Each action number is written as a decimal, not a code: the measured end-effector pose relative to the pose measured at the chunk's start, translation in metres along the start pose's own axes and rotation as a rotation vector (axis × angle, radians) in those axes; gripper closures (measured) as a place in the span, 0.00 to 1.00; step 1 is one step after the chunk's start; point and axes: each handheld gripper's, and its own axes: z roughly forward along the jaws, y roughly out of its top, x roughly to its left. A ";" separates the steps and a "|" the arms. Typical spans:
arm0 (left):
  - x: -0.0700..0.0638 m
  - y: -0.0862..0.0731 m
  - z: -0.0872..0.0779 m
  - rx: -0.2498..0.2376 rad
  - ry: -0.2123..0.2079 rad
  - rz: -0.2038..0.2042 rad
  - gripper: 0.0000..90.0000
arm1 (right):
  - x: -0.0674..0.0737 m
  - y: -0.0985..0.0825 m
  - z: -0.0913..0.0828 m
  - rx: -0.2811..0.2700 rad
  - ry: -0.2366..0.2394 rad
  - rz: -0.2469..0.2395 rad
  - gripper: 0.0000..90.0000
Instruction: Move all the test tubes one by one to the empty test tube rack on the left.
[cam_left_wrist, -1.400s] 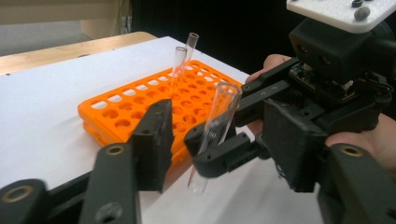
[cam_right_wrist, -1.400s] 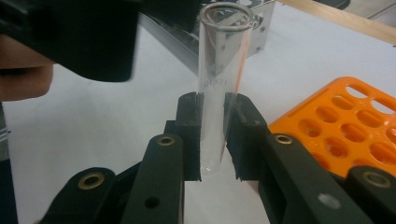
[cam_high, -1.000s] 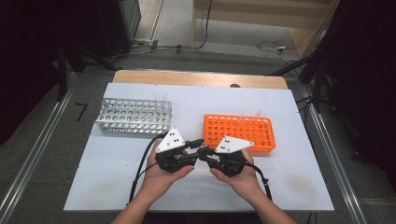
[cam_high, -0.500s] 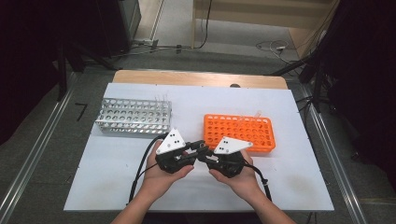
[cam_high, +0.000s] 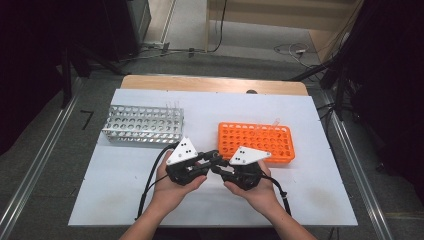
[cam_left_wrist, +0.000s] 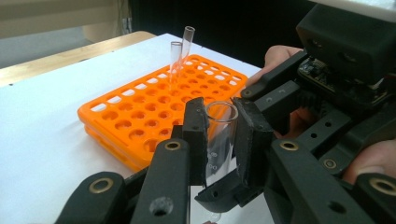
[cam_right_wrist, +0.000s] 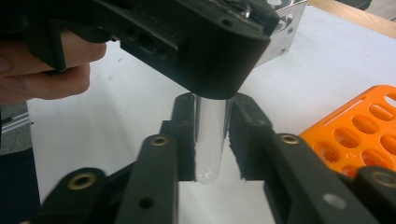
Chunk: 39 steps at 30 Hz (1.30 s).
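Note:
A clear glass test tube (cam_left_wrist: 219, 140) stands upright between my two grippers, which meet tip to tip over the table's front middle. My left gripper (cam_left_wrist: 219, 121) has just closed its jaws and is shut on the tube near its open rim. My right gripper (cam_right_wrist: 212, 135) straddles the tube's rounded lower end (cam_right_wrist: 211, 149). Its jaws have just been opening, and a thin gap shows at one pad. In the high view the left gripper (cam_high: 210, 159) and the right gripper (cam_high: 218, 167) touch noses just in front of the orange rack (cam_high: 255, 142).
The orange rack (cam_left_wrist: 140, 116) holds two upright tubes (cam_left_wrist: 180, 56) at its far side. A metal rack (cam_high: 142, 124) stands at the back left on the white table (cam_high: 115, 195). A wooden strip (cam_high: 210, 84) runs along the far edge.

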 end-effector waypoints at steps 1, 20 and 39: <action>0.000 0.000 0.000 -0.002 0.000 0.000 0.85 | 0.000 0.000 0.000 -0.001 0.000 0.002 0.70; 0.020 0.001 -0.012 -0.018 0.065 -0.028 0.85 | -0.033 -0.013 -0.031 -0.058 -0.007 0.085 0.01; 0.059 0.010 -0.039 -0.042 0.187 -0.042 0.85 | -0.081 -0.043 -0.070 -0.131 -0.090 0.142 0.00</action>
